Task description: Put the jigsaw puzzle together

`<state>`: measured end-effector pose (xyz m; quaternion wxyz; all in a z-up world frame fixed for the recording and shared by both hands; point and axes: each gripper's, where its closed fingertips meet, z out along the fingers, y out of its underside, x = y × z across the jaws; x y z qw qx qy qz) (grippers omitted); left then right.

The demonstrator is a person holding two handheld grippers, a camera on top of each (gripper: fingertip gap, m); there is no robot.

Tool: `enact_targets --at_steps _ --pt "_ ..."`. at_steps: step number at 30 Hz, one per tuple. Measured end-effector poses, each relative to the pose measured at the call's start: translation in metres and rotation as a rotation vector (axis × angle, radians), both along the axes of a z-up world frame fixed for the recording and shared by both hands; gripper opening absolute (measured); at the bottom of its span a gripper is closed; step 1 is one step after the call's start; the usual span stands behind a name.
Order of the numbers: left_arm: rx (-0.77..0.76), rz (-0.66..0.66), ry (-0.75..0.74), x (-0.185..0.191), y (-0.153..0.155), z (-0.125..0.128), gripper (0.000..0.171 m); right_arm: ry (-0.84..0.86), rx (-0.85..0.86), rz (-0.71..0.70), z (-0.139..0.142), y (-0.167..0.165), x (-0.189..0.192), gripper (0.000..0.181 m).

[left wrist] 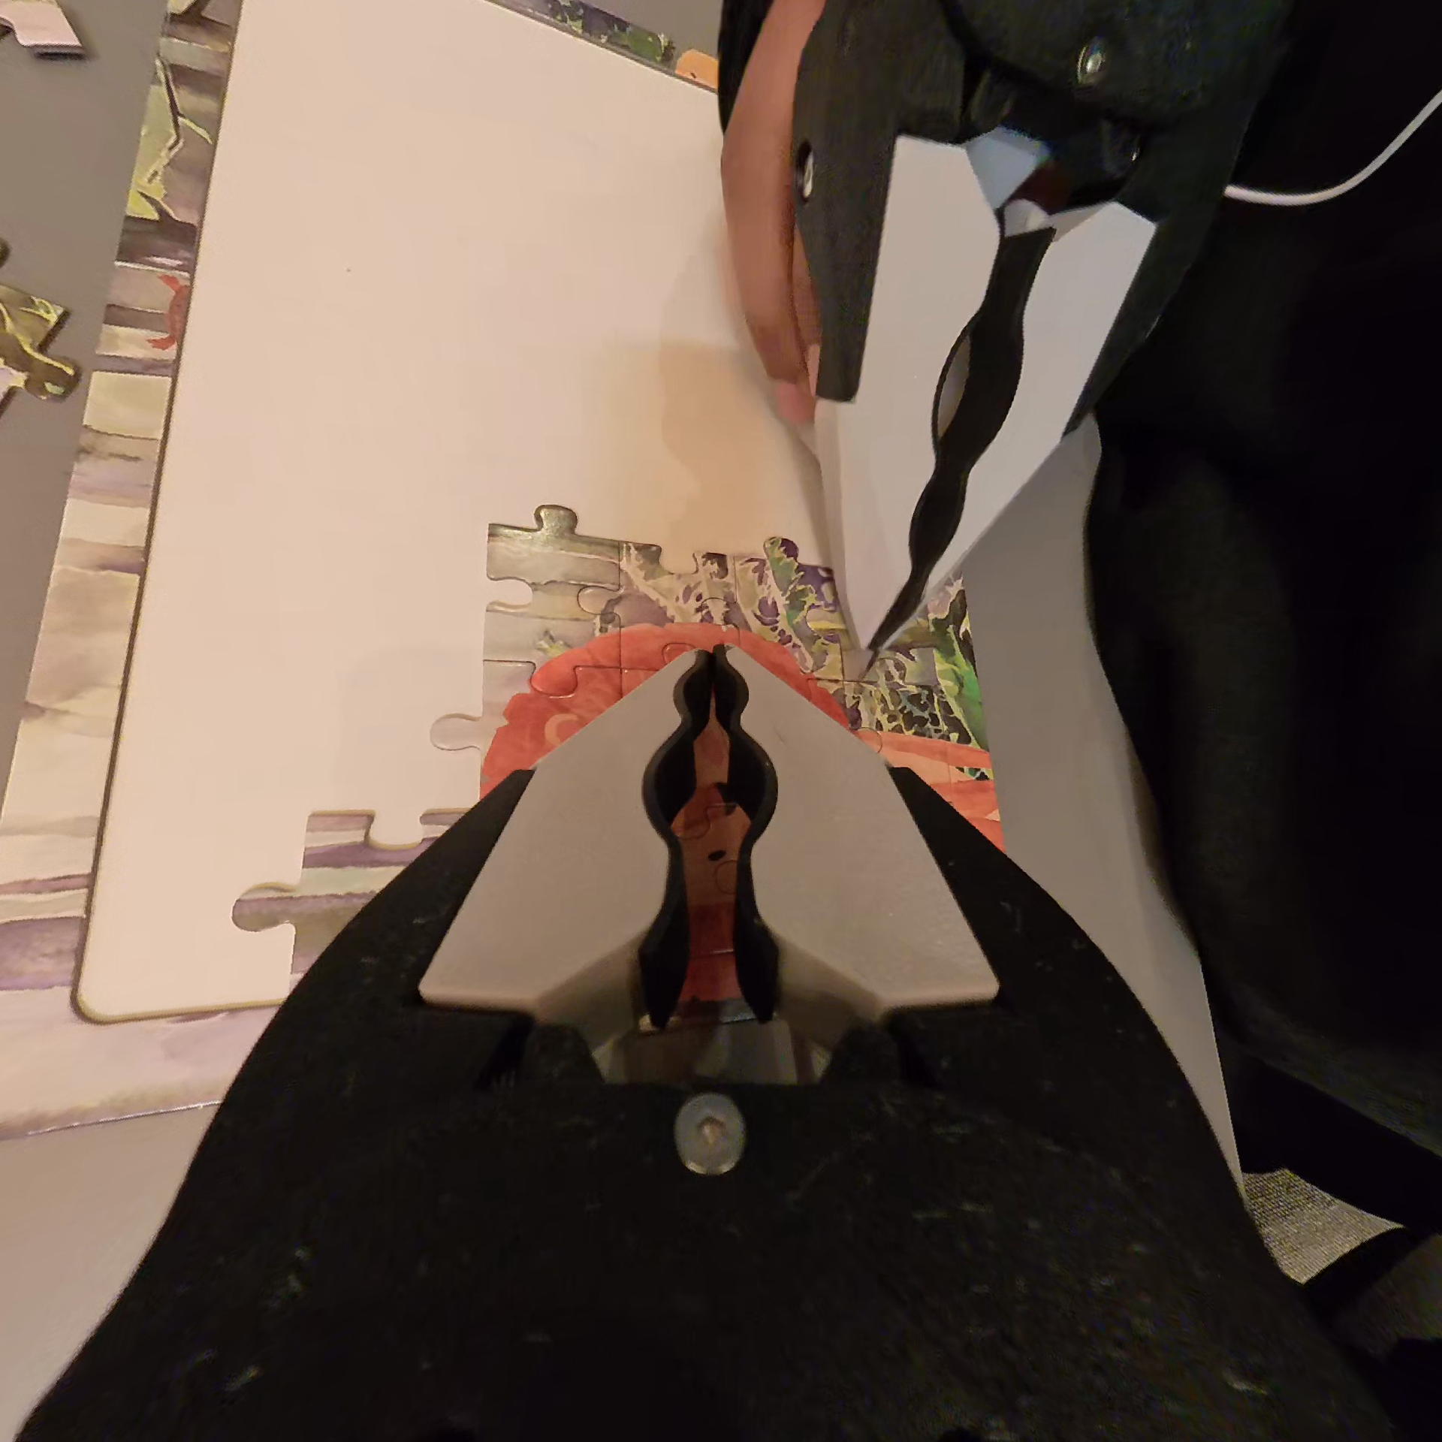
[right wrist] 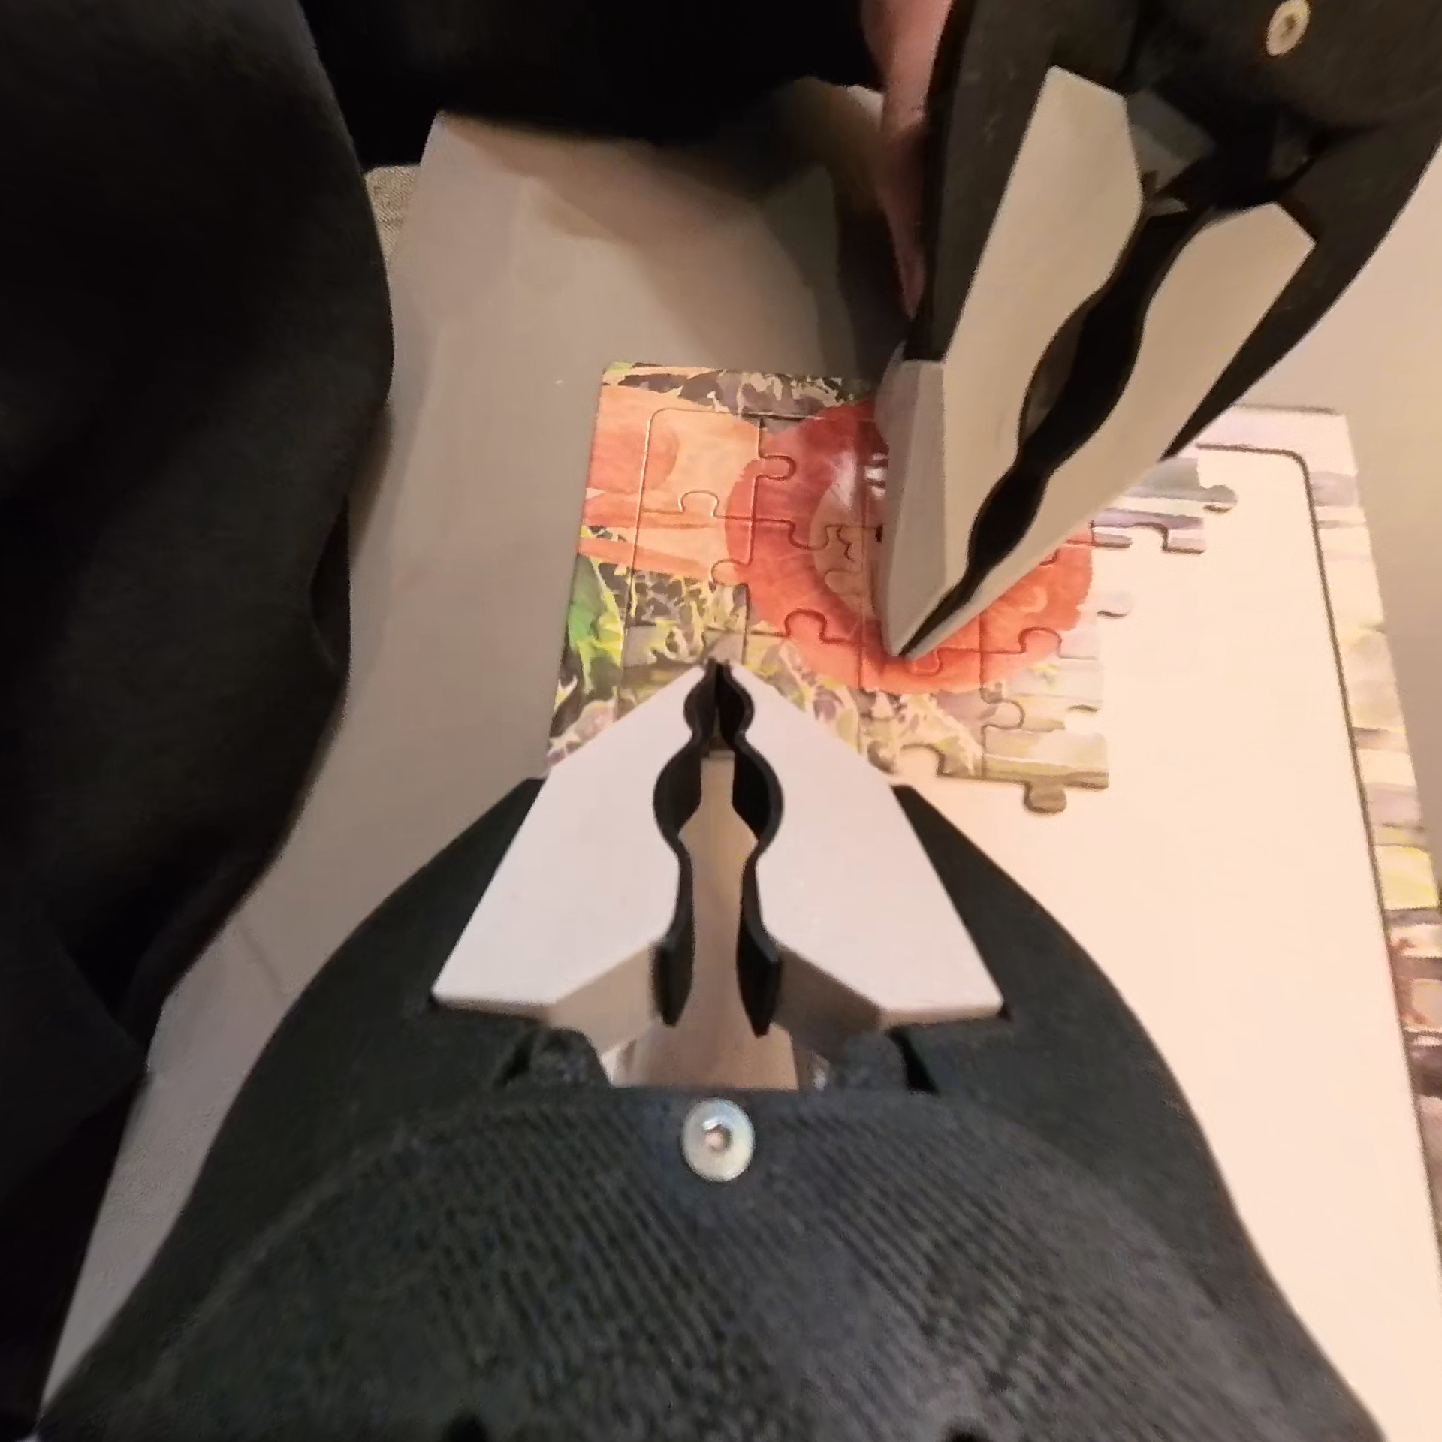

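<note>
Over the joined puzzle pieces [right wrist: 788, 546], left gripper [left wrist: 714, 654] clenched empty, right gripper [right wrist: 719, 668] clenched empty at 7 o'clock, tray [left wrist: 390, 390] beneath.

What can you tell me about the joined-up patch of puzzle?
The patch is a cluster of interlocked flat cardboard pieces showing an orange-red round shape amid green, grey and purple leafy painting. It lies flat in one corner of the pale tray, its outer edge ragged with tabs. Both shut grippers, left and right, point down at it.
</note>
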<state>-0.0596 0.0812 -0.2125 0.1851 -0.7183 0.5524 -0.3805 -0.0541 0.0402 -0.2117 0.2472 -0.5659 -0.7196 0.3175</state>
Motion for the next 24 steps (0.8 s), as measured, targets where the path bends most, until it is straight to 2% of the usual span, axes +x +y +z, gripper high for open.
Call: enact_targets --at_steps 5,14,19,24 --pt "0.007 0.0 0.001 0.0 0.0 0.0 0.0 0.037 -0.105 -0.008 0.011 0.004 0.003 0.001" --pt "0.005 -0.001 0.001 0.0 0.0 0.0 0.0 0.013 -0.037 0.033 0.001 -0.008 -0.003 0.005" --pt "0.001 -0.001 0.0 0.0 0.0 0.0 0.0 0.041 0.028 0.02 -0.001 -0.012 -0.002 0.0" --pt "-0.004 -0.001 -0.001 0.0 0.0 0.0 0.0 -0.023 -0.133 -0.056 -0.001 -0.011 -0.002 0.0"
